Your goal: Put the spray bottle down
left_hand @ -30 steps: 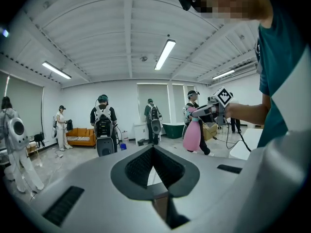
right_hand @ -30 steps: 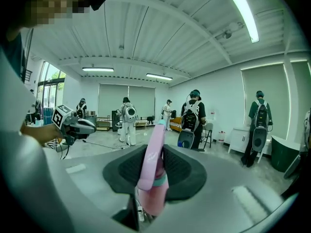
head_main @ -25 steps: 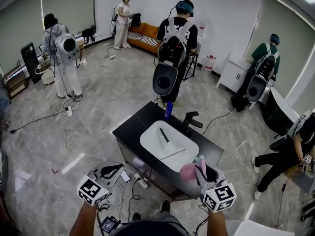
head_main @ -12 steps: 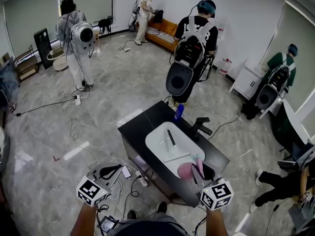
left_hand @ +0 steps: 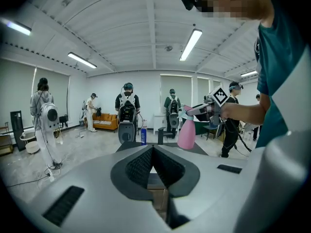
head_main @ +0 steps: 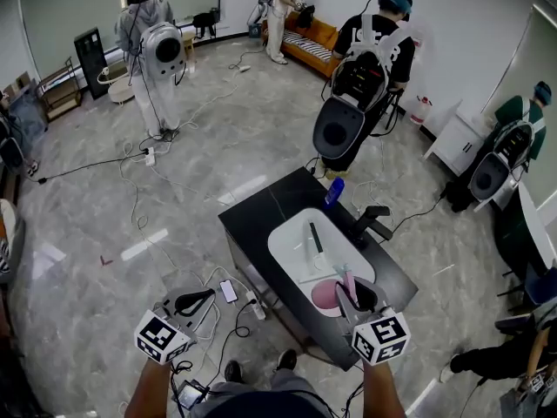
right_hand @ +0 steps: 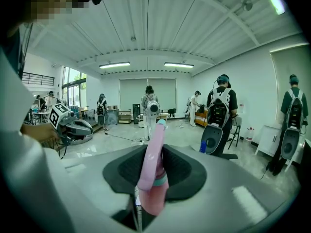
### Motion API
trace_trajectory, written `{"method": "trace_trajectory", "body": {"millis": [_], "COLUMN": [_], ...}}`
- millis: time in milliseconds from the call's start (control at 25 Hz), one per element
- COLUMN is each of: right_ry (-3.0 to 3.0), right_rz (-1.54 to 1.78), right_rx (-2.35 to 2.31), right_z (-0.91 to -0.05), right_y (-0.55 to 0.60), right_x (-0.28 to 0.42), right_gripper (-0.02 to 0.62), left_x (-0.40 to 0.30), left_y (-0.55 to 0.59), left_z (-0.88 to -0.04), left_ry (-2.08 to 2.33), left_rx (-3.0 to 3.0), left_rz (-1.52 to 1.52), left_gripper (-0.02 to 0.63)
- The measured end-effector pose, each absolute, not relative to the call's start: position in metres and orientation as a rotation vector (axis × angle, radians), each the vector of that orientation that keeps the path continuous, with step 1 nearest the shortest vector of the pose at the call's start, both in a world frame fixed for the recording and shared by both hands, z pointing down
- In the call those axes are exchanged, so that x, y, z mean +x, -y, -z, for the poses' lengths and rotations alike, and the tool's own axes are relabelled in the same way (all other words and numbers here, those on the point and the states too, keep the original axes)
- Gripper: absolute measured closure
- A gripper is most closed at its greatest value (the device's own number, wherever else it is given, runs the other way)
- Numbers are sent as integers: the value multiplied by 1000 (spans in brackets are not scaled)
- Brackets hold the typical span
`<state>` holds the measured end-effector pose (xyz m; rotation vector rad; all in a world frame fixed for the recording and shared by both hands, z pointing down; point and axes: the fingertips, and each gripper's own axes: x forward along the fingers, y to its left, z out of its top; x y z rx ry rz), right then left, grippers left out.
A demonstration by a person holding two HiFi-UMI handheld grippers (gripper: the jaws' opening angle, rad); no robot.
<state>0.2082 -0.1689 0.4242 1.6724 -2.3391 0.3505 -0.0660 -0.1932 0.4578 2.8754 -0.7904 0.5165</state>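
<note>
The pink spray bottle [head_main: 326, 296] hangs over the near end of the black counter [head_main: 261, 220], just at the white sink's [head_main: 291, 242] near rim. My right gripper [head_main: 346, 293] is shut on the bottle's neck. In the right gripper view the bottle [right_hand: 153, 174] stands upright between the jaws, its nozzle pointing away. To the left of the counter, over the floor, my left gripper [head_main: 198, 301] is shut and empty. In the left gripper view its jaws meet [left_hand: 153, 148], and the bottle [left_hand: 186, 132] shows to the right with the right gripper [left_hand: 206, 109] on it.
A blue bottle [head_main: 333, 192] and a black faucet [head_main: 370, 223] stand at the counter's far side. A long brush [head_main: 315, 236] lies in the sink. Cables and a power strip [head_main: 248, 301] litter the floor by the counter. A person with a backpack [head_main: 365, 68] stands behind it.
The right gripper has carried the pink bottle lower and closer to the sink's near rim. The left gripper has sunk slightly. The head view has swung, so the counter sits further right.
</note>
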Motion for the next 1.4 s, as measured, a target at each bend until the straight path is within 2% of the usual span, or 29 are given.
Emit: {"method": "trace_trajectory", "body": {"millis": [1400], "right_ry": [2394], "right_rz": [-536], "right_rx": [1448], "right_z": [-552], "right_y": [262], "right_x": [189], "right_gripper": [488], "left_x": [-52], "left_y": [216], "left_z": [-563], "left_ry": [875], "left_rx": [2657], "left_rz": [-539], "left_gripper": [604]}}
